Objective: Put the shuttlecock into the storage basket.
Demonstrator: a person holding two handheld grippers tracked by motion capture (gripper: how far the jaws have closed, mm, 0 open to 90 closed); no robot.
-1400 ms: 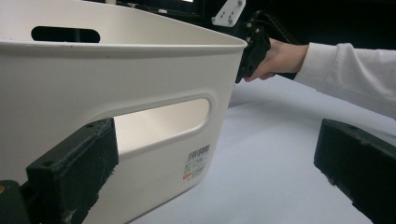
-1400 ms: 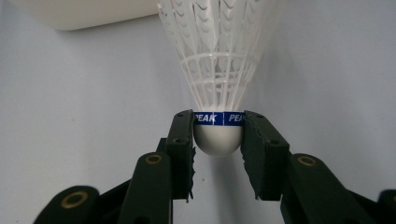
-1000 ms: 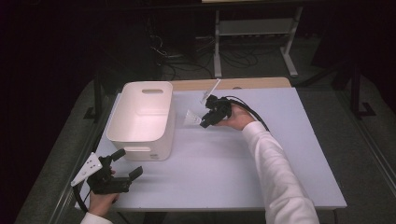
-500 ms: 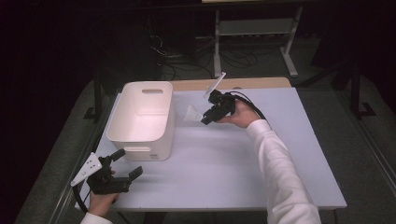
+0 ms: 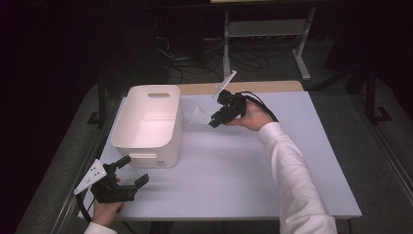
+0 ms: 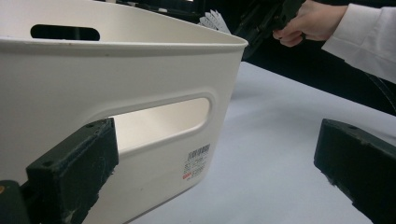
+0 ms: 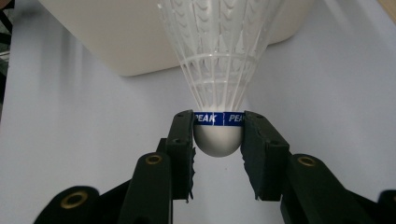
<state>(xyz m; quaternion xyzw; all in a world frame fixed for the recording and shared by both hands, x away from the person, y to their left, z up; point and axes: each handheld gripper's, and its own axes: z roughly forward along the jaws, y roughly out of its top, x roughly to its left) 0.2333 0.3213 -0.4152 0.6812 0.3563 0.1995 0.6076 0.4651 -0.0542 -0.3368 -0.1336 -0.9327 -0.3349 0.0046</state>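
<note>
right gripper (image 7: 218,135): jaws pinching shuttlecock (image 7: 218,70) by its cork, skirt pointing past fingertips toward bin (image 5: 148,124) | left gripper (image 6: 210,163): jaws spread, empty, bin wall just ahead

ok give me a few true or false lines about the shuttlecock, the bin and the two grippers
1. The right gripper grips the shuttlecock by its round white base. True.
2. The shuttlecock lies inside the white bin. False: it is held in the air beside the bin, to its right in the high view.
3. The left gripper is open and holds nothing. True.
4. The band round the shuttlecock's base is red. False: it is blue with white letters.
5. The bin has a slot handle in its side. True.
</note>
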